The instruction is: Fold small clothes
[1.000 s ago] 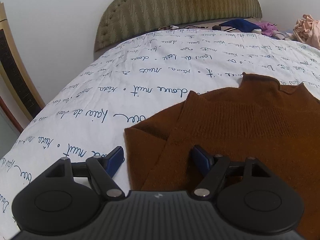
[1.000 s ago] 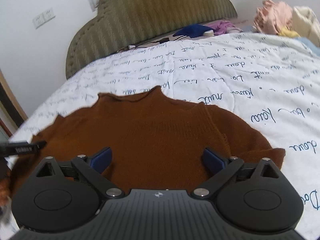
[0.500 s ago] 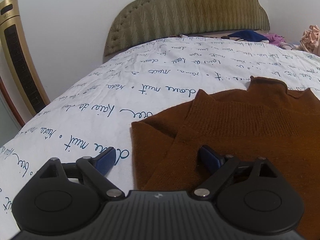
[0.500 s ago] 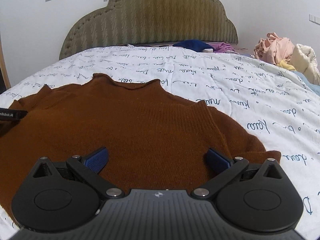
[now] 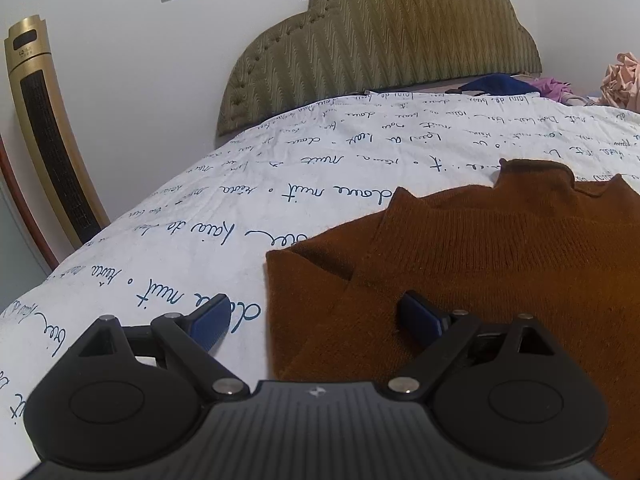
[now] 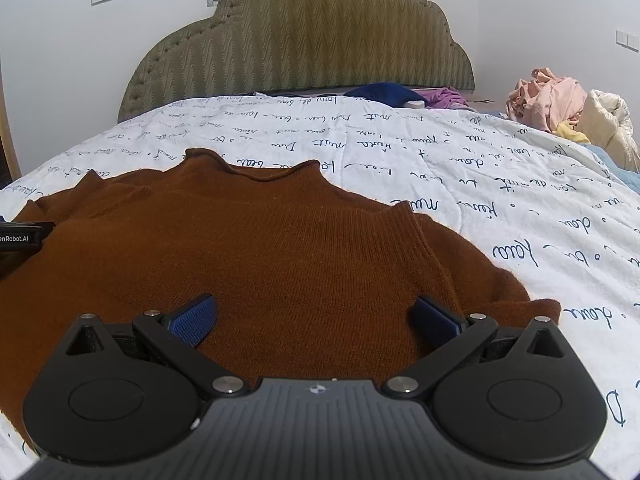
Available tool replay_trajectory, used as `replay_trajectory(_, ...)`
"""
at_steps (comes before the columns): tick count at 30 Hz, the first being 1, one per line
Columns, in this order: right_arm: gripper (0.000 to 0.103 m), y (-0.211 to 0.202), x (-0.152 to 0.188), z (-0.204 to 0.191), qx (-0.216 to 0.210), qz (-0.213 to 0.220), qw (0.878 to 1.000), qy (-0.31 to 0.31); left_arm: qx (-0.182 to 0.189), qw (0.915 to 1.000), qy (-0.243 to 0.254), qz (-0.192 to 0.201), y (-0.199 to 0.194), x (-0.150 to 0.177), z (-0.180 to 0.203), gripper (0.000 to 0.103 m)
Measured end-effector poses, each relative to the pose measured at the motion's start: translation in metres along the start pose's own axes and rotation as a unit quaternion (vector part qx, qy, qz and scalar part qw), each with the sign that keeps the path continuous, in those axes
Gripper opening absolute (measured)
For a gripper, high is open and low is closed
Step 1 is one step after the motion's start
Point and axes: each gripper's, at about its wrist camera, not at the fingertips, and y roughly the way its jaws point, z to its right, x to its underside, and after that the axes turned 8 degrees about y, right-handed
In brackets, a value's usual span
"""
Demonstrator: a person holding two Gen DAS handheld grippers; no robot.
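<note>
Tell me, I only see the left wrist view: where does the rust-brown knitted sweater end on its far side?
Observer: The rust-brown knitted sweater ends in a sleeve lying on the white script-printed bedspread.
Operator: Where's the other tool?
Observer: The right gripper is open, over the sweater's lower body.
Operator: Anything beyond the pink clothes pile?
Observer: A cream quilted bundle lies beside it.

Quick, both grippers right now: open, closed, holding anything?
Left gripper: open, holding nothing, straddling the left edge of the brown sweater.
Right gripper: open, holding nothing, over the sweater.
</note>
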Motion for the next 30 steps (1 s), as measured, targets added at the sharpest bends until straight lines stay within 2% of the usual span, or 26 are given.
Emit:
replay_trajectory(10, 0.103, 0.0001, -0.0001, -0.0008, 0.004, 0.0, 1.0, -0.005, 0.01, 0.9998, -0.019, -0.003, 0.001, 0.0014, -0.0063, 0.094)
replay_trajectory(30, 0.103, -0.0015, 0.0003, 0.0003, 0.004, 0.001, 1.0, -0.002, 0.009, 0.9997, -0.02, -0.004, 0.0011, 0.0017, -0.0061, 0.094)
